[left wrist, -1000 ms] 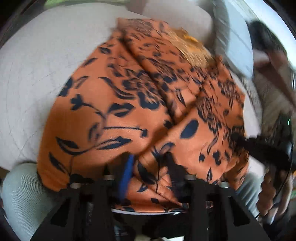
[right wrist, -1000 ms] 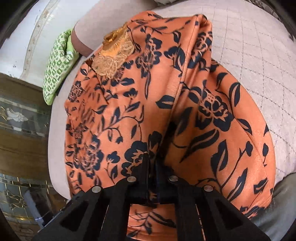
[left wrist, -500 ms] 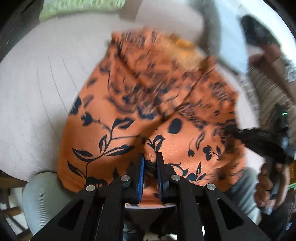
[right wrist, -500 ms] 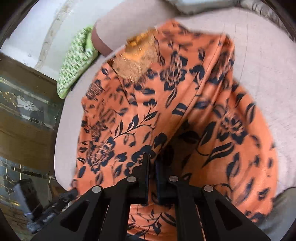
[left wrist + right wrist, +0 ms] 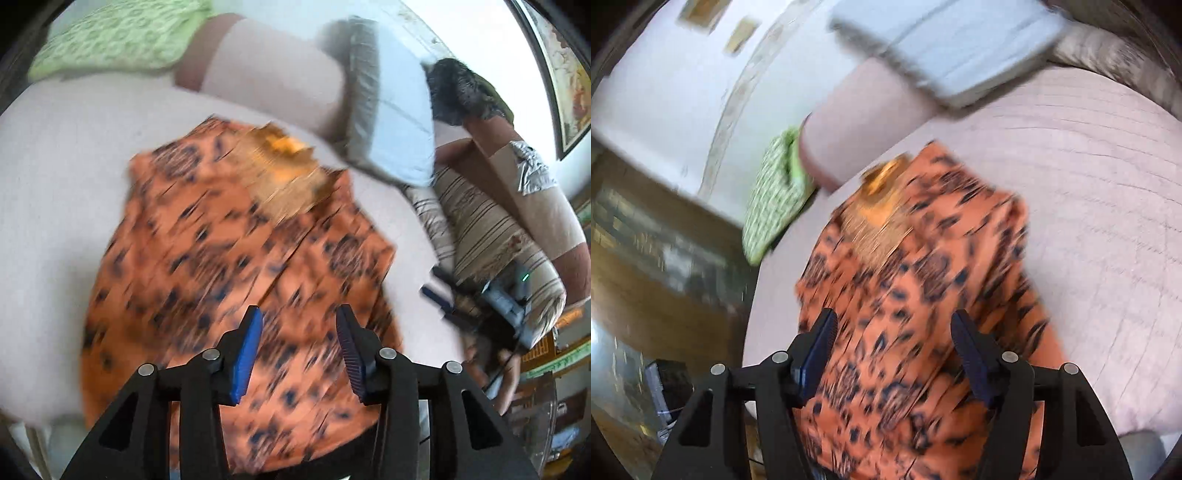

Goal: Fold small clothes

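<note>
An orange garment with dark blue flowers (image 5: pixel 236 266) lies folded on a pale quilted cushion (image 5: pixel 55 206), its gold embroidered neck patch (image 5: pixel 284 173) at the far end. It also shows in the right wrist view (image 5: pixel 923 295). My left gripper (image 5: pixel 297 317) is open and empty above the garment's near end. My right gripper (image 5: pixel 892 321) is open and empty above the same end. The right gripper also shows at the right of the left wrist view (image 5: pixel 439 299), off the cloth. Both views are motion-blurred.
A green patterned cushion (image 5: pixel 775 199) lies at the far left of the seat. A pale blue pillow (image 5: pixel 391 122) leans at the back right. The person's striped top (image 5: pixel 487 240) is at the right. A wooden cabinet (image 5: pixel 646 258) stands left of the seat.
Both grippers were shut on the garment's near edge; they have let go, opened and pulled back upward. The garment now lies flat on the cushion.
</note>
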Available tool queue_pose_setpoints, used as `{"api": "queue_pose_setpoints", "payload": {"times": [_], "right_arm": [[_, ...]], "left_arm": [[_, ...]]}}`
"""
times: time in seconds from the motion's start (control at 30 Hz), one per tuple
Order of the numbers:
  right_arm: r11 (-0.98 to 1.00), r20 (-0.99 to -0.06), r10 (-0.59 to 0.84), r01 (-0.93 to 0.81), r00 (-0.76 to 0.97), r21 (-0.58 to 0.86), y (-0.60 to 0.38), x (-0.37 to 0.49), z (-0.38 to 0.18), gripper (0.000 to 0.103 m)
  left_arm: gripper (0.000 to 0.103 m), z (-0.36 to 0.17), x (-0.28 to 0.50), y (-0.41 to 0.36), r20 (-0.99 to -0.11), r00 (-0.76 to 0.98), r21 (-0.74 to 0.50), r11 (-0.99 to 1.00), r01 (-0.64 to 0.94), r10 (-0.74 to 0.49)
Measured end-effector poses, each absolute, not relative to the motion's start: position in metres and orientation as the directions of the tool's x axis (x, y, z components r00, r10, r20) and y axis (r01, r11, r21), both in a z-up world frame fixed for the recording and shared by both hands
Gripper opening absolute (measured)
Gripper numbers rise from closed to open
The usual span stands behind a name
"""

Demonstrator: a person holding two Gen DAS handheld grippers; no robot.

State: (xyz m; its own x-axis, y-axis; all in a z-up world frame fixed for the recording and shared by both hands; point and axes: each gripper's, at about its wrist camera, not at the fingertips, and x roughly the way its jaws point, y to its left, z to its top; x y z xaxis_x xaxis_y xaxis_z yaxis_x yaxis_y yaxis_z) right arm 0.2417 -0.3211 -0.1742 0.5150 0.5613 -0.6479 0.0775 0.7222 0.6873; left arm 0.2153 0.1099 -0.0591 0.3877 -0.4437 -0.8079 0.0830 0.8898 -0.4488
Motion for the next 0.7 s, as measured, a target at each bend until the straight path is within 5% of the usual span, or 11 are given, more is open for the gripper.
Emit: {"api": "queue_pose_setpoints", "payload": {"times": [0.13,0.5,0.57,0.6,0.7], "right_arm": [[0.650,-0.624,0.566,0.174,0.539,0.740,-0.356,0.266,-0.196,0.063],[0.477,-0.570,0.618,0.318,0.541,0.819,-0.385,0.329,-0.273,0.046],[0.448,-0.557,0.627,0.333,0.544,0.829,-0.386,0.333,-0.285,0.030],[0.438,-0.551,0.633,0.336,0.544,0.834,-0.387,0.332,-0.291,0.010],[0.437,-0.526,0.634,0.298,0.566,0.848,-0.393,0.327,-0.295,0.007]], "left_arm": [[0.044,-0.067,0.293,0.058,-0.823,0.336,-0.424,0.889,0.172,-0.458],[0.044,-0.167,0.494,-0.047,-0.882,0.187,-0.422,0.902,0.095,-0.433],[0.044,-0.193,0.521,-0.065,-0.905,0.156,-0.392,0.918,0.063,-0.397],[0.044,-0.206,0.532,-0.075,-0.914,0.139,-0.376,0.925,0.062,-0.381],[0.044,-0.236,0.553,-0.105,-0.938,0.091,-0.327,0.941,0.092,-0.335]]}}
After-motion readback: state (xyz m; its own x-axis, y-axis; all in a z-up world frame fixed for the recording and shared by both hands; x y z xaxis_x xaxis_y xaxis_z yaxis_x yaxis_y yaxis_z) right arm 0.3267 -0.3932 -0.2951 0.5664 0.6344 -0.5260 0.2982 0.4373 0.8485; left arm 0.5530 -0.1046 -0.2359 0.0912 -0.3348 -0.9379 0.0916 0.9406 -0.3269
